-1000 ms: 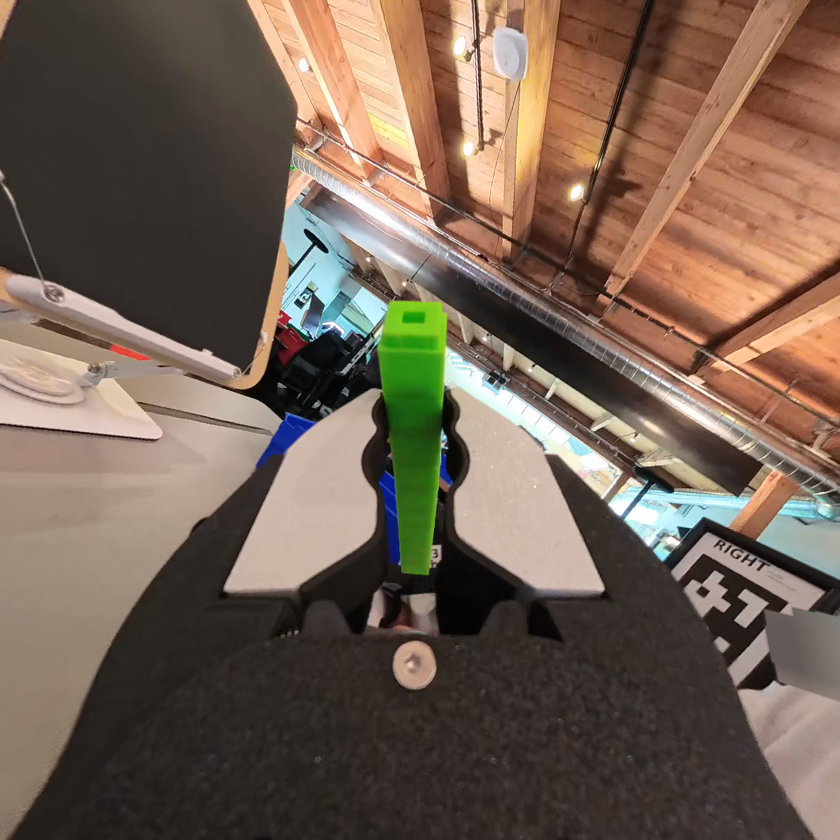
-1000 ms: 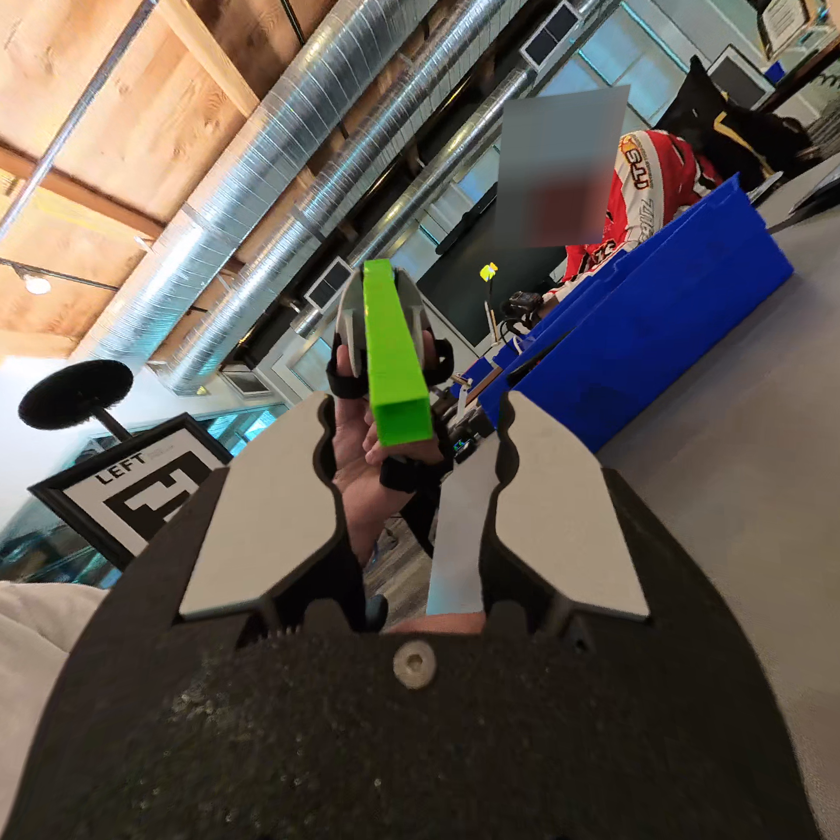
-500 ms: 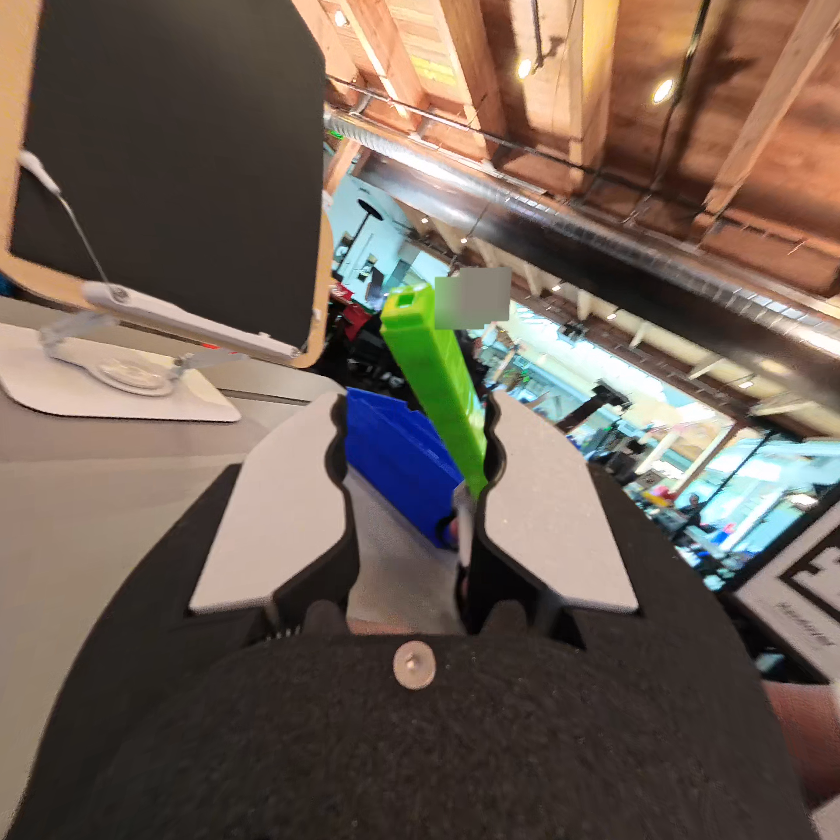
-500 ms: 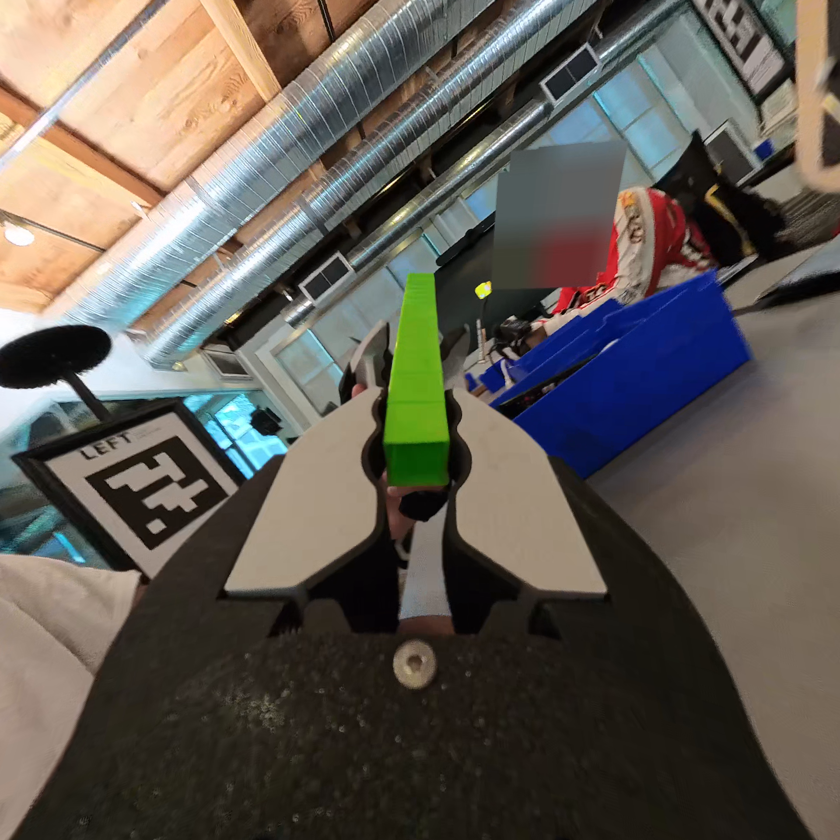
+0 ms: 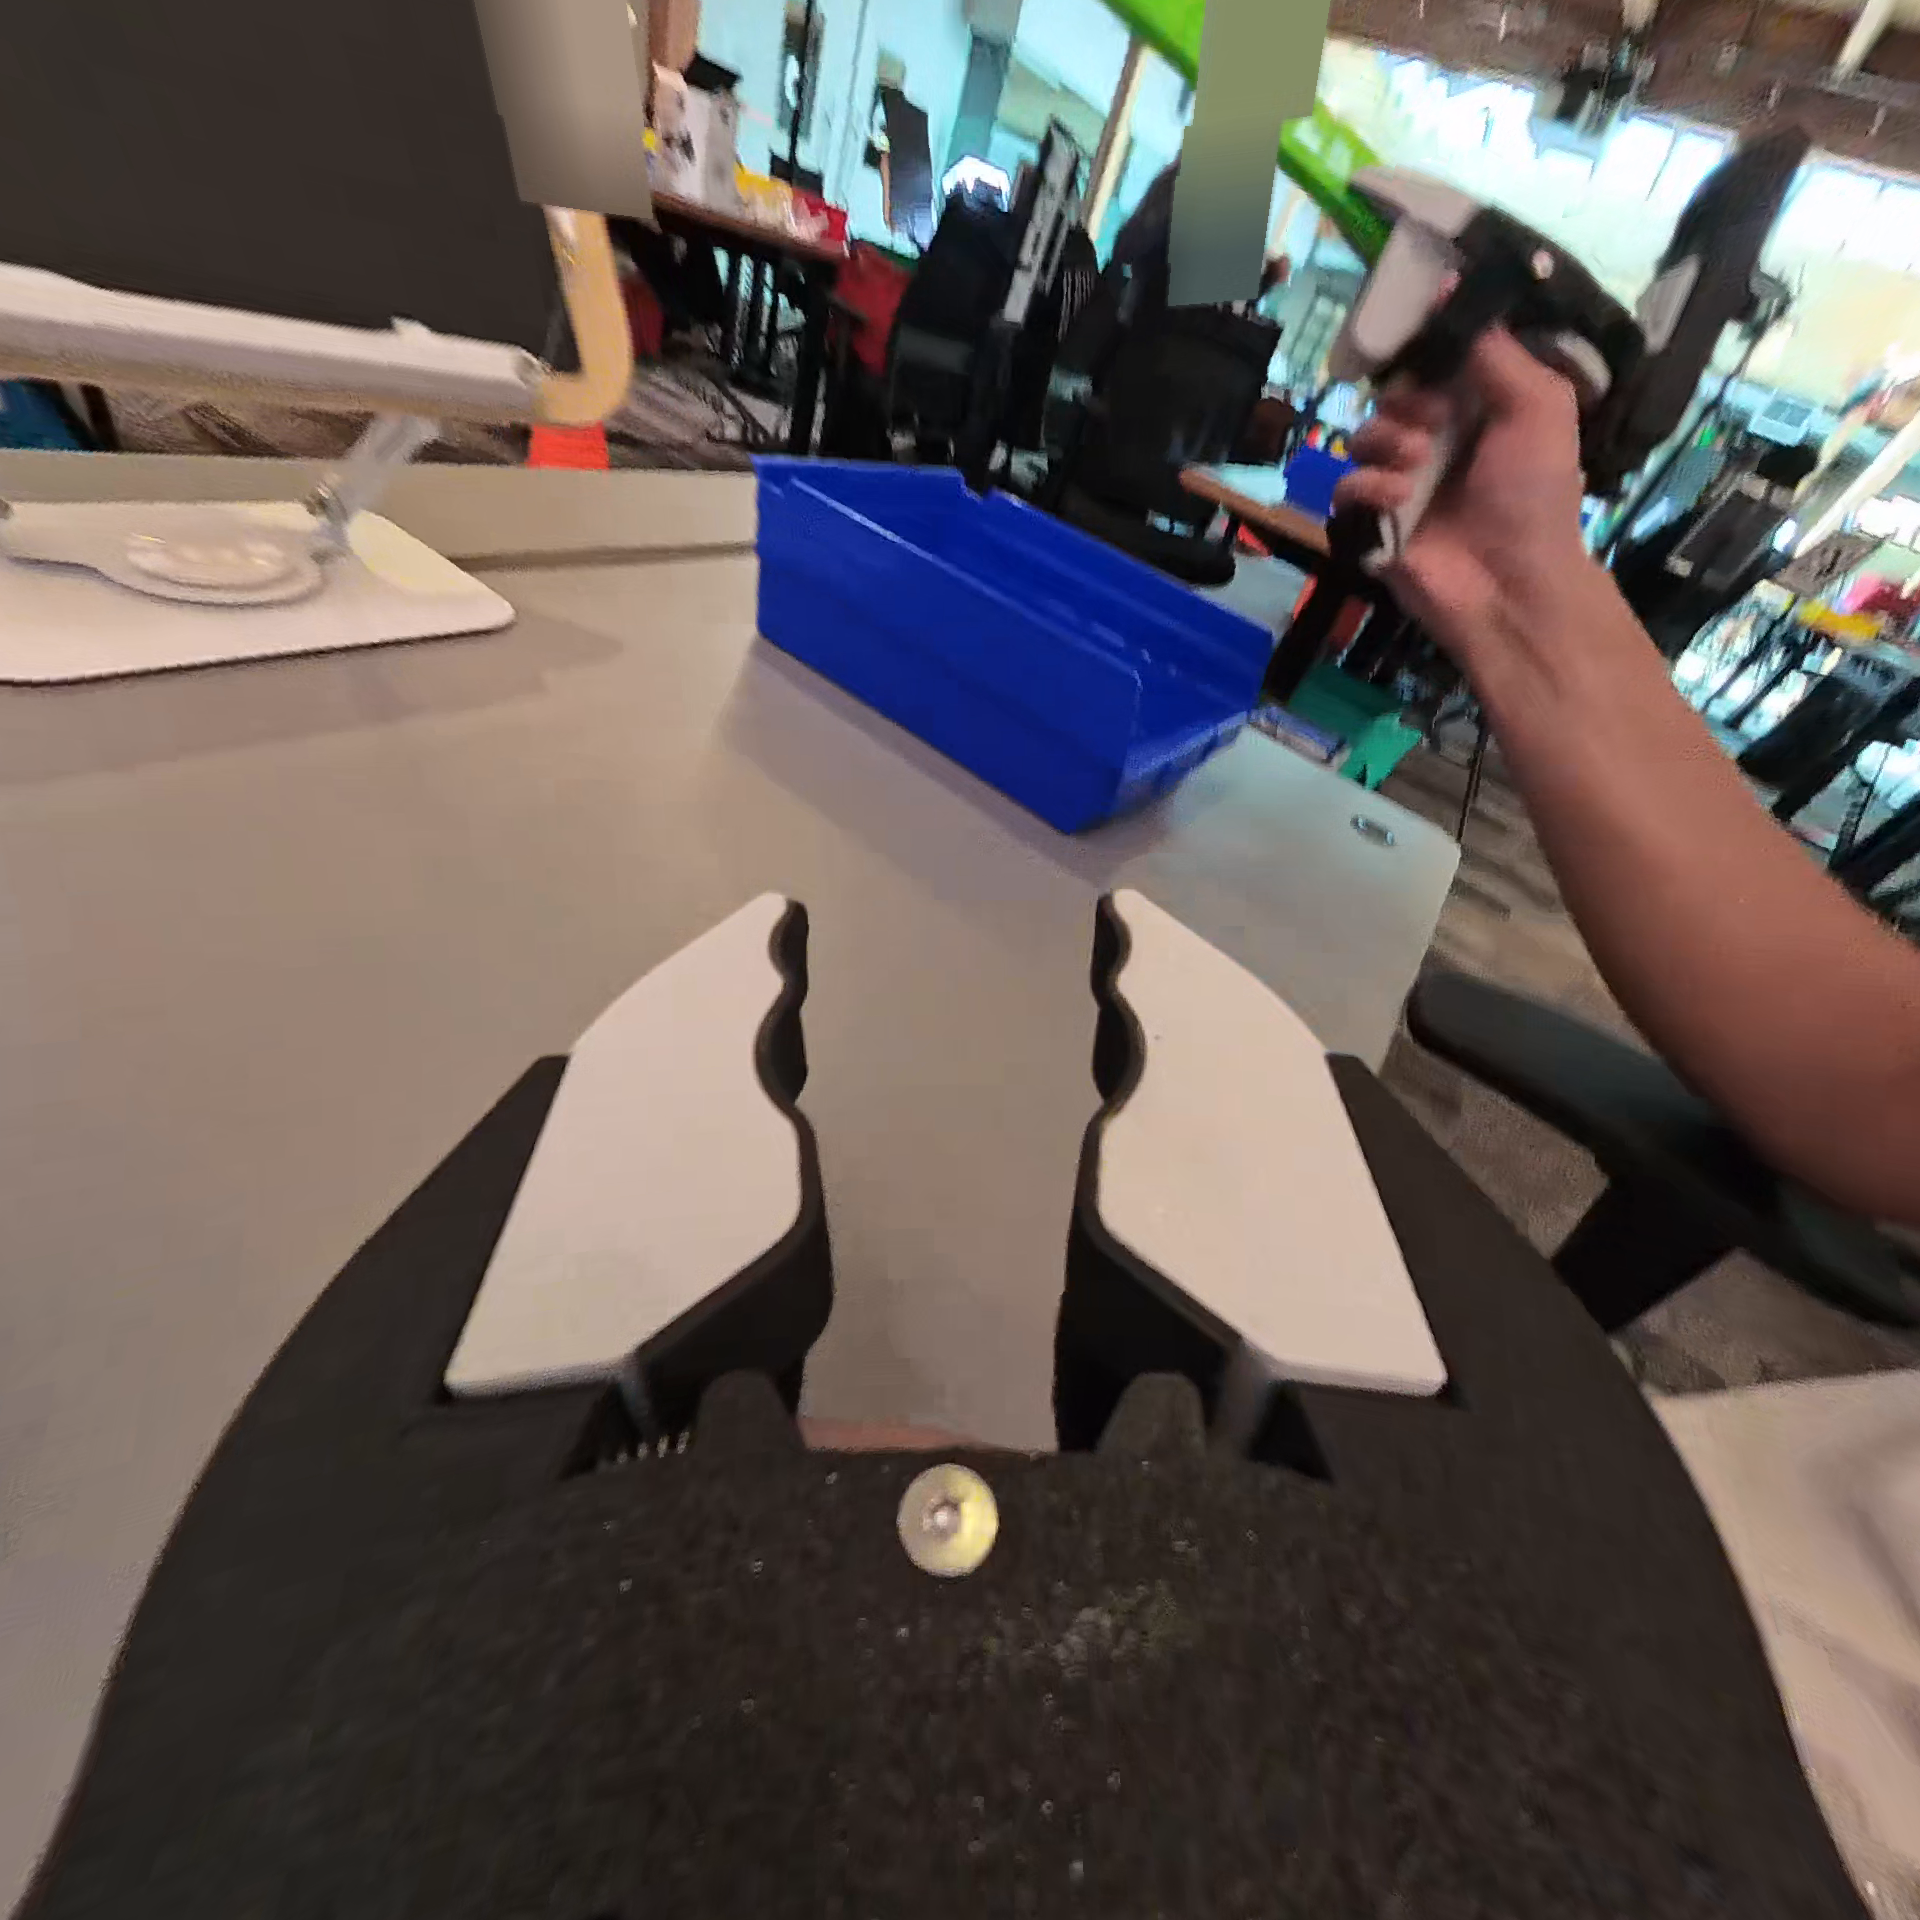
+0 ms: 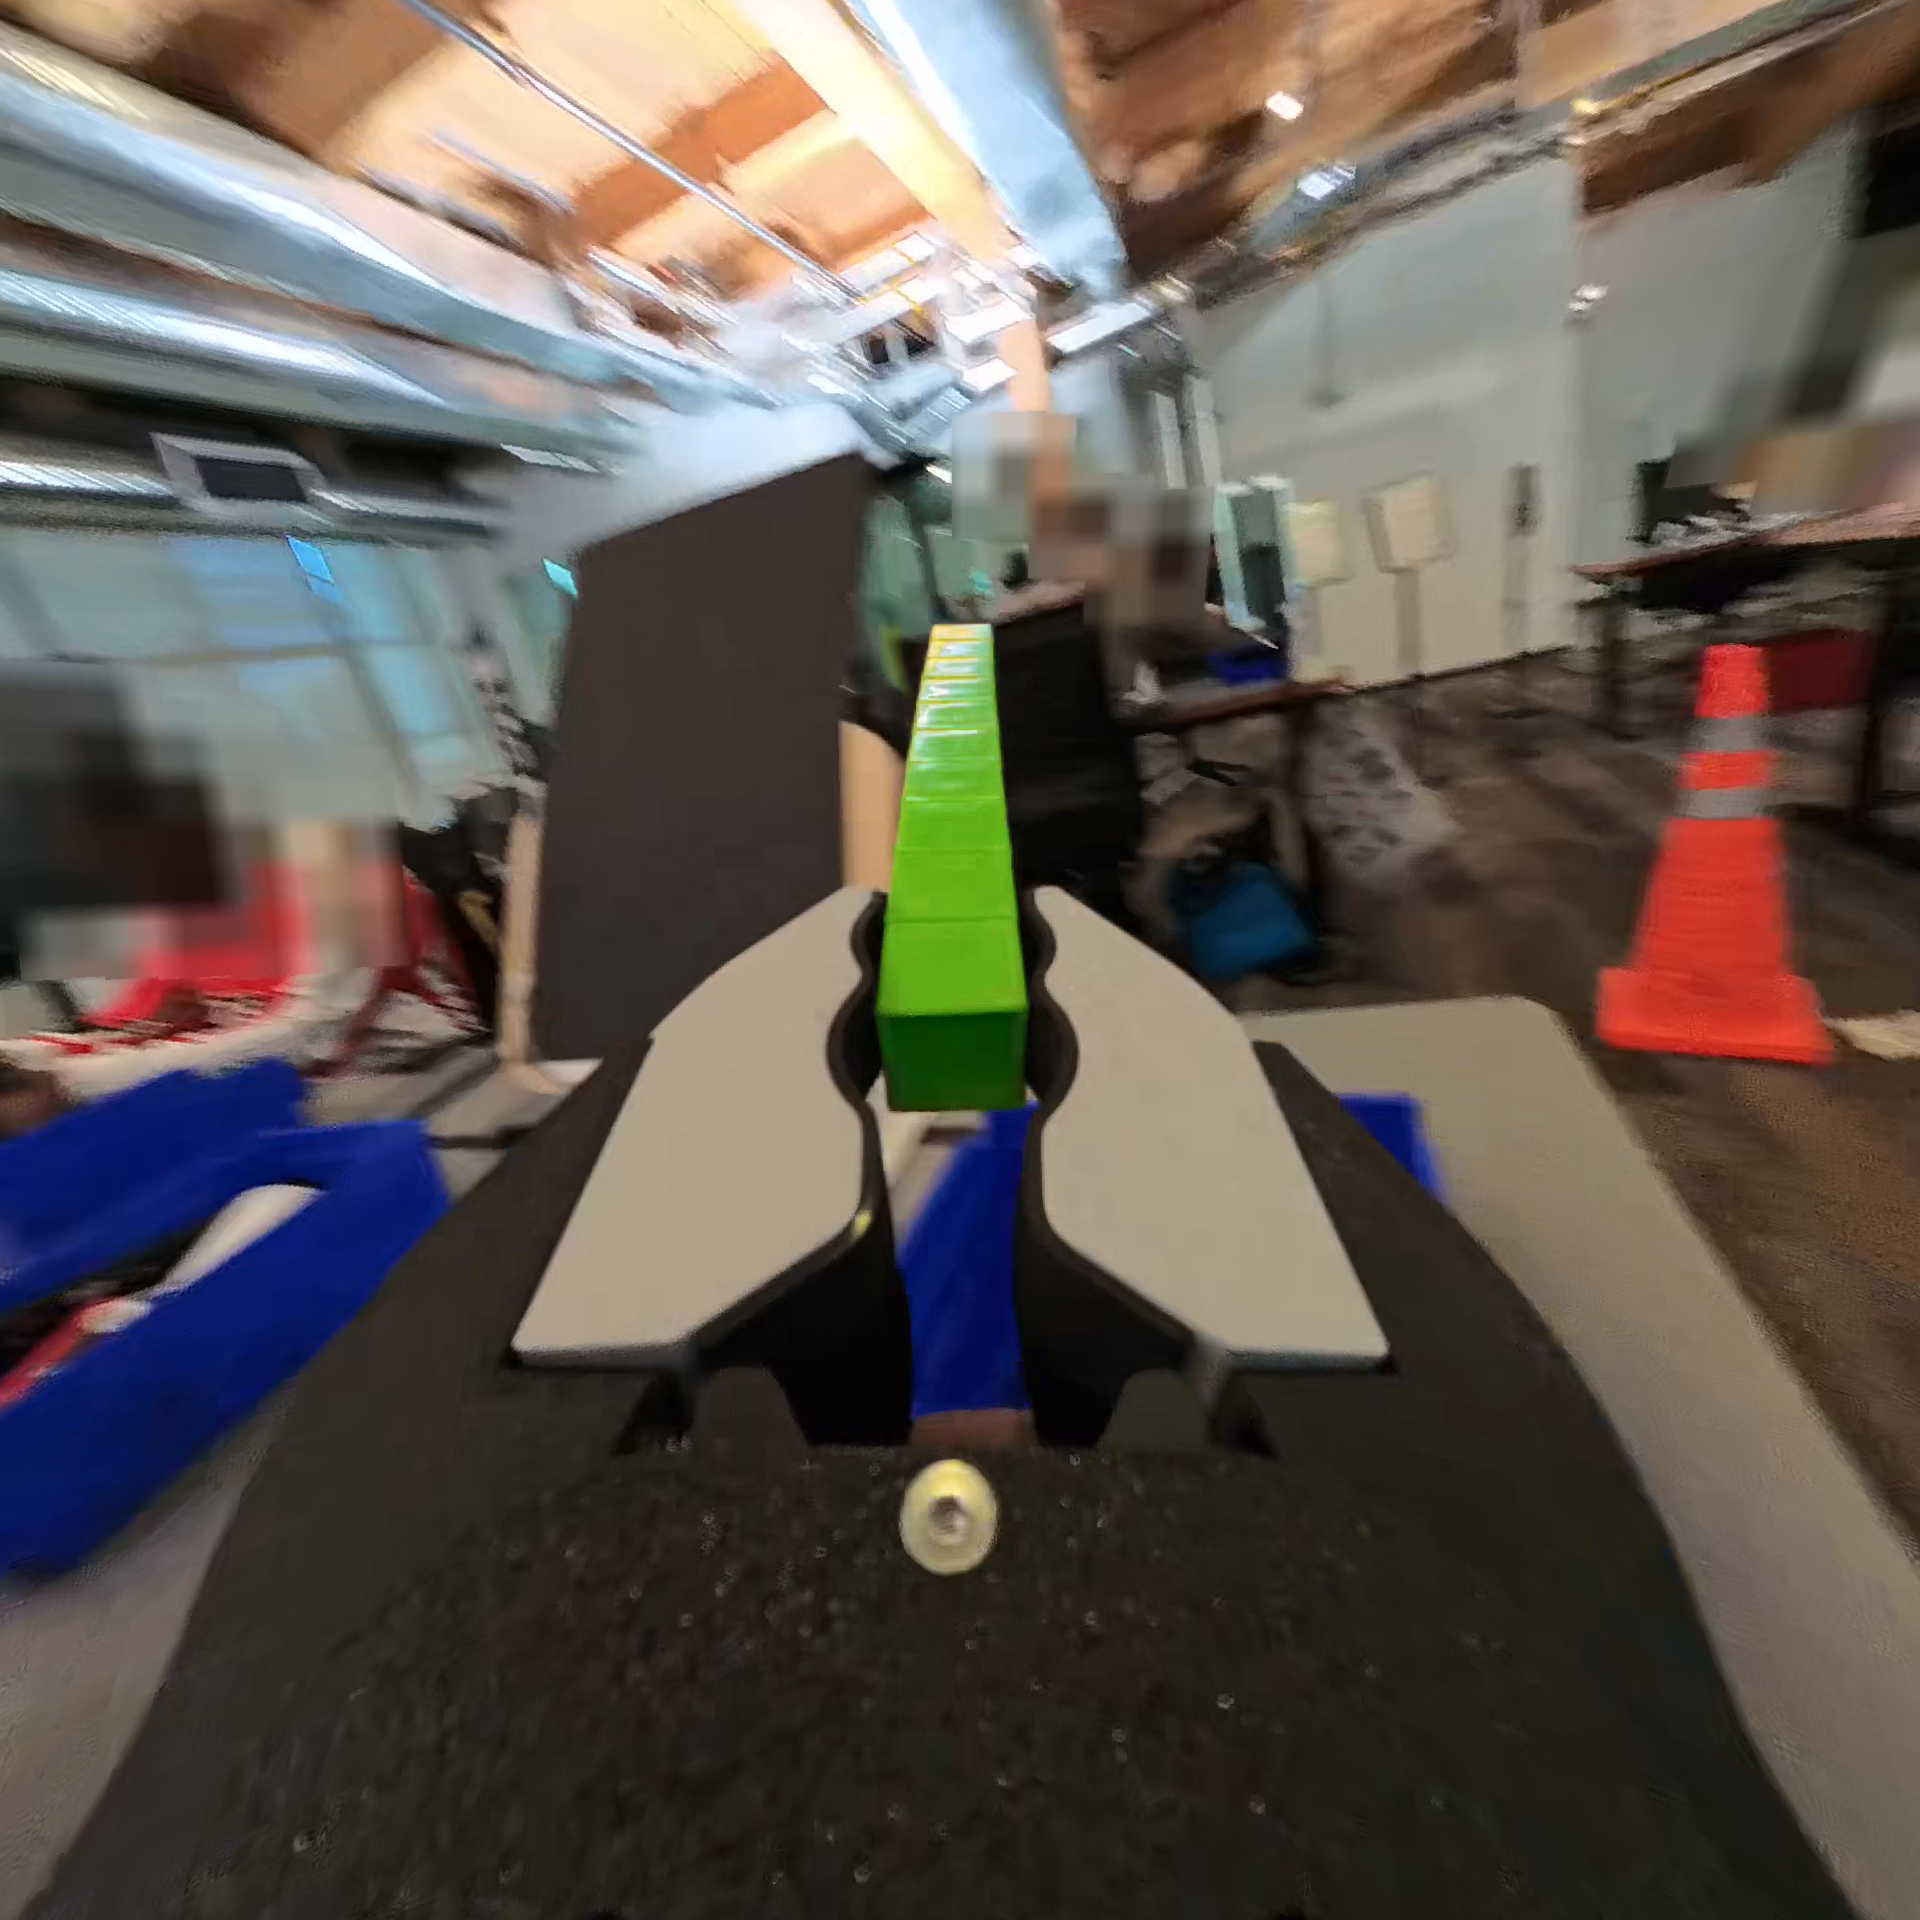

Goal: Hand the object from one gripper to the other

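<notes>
Your right gripper (image 6: 954,997) is squeezed tight on the green stick (image 6: 951,914). The two fingers press its flat sides near one end, and the rest of the long stick pokes straight out in front, away from you. Holding it by the end like that leaves most of it free, so it can swing a little if you move fast. The picture on this side is very blurry, so far-off things are hard to tell.

Your left gripper (image 5: 948,1023) has its fingers spread wide apart, and there is nothing between them. You can see the gray table (image 5: 312,935) right through the gap. It looks like the pass is done, because the stick is only in the right one now.

In the left view your right hand (image 5: 1475,488) is up high and off to the side, well apart from the left gripper. A bit of green (image 5: 1320,156) shows above it.

The blue bin (image 5: 987,644) sits near the far edge of the table, and the white stand (image 5: 239,582) is off to the left. The table between them is bare, so there is room to come down there. Mind the table's right edge (image 5: 1423,935), where it drops to the floor.
</notes>
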`<act>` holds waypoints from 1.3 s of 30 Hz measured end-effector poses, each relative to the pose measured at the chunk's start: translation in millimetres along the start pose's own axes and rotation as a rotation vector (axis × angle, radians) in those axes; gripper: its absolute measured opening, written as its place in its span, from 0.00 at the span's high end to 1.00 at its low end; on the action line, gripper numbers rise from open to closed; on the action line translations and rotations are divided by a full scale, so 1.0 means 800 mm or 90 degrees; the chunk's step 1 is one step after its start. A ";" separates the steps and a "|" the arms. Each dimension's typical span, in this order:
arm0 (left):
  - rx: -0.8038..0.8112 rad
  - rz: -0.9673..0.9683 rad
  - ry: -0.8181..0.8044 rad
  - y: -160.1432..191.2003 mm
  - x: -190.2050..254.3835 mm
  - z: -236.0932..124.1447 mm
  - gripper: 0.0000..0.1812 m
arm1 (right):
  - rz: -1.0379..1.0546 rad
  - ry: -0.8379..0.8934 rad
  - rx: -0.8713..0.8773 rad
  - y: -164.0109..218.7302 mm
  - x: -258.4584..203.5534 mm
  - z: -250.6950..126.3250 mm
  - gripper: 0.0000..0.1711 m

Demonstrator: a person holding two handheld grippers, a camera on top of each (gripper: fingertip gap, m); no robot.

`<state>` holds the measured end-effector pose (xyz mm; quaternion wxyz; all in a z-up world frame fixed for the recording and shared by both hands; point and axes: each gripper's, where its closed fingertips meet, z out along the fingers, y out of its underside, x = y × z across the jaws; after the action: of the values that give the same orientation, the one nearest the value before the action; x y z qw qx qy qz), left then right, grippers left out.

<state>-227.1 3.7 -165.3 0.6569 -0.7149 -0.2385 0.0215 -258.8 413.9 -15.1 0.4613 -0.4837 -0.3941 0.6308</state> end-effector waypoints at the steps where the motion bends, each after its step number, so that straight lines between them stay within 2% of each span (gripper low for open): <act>1: -0.016 0.016 0.002 0.007 0.008 0.003 0.71 | -0.017 0.042 -0.028 0.010 0.022 -0.002 0.86; 4: -0.038 0.067 0.004 0.019 0.027 0.011 0.71 | -0.023 0.093 -0.125 0.058 0.058 0.001 0.86; 8: -0.065 0.127 -0.010 0.031 0.034 0.018 0.72 | -0.006 0.080 -0.208 0.122 0.053 0.017 0.86; 12: -0.068 0.133 -0.007 0.035 0.036 0.019 0.72 | -0.064 0.108 -0.304 0.173 0.044 0.027 0.86; 16: -0.070 0.126 -0.005 0.036 0.033 0.018 0.73 | -0.142 0.135 -0.366 0.201 0.034 0.030 0.86; 22: -0.074 0.125 -0.006 0.038 0.029 0.018 0.73 | -0.188 0.144 -0.463 0.250 0.029 0.038 0.86; 27: -0.087 0.139 -0.009 0.042 0.030 0.020 0.73 | -0.175 0.113 -0.556 0.285 0.019 0.034 0.86; 35: -0.101 0.139 -0.012 0.050 0.027 0.023 0.73 | -0.193 0.062 -0.812 0.342 0.017 0.000 0.84; 39: -0.102 0.145 -0.016 0.050 0.026 0.023 0.73 | -0.179 0.042 -0.875 0.359 0.016 -0.009 0.84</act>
<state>-202.3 27.3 -199.8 0.5880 -0.7871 -0.1652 0.0859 -310.7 350.6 -291.1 0.1400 -0.6290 -0.7481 0.1585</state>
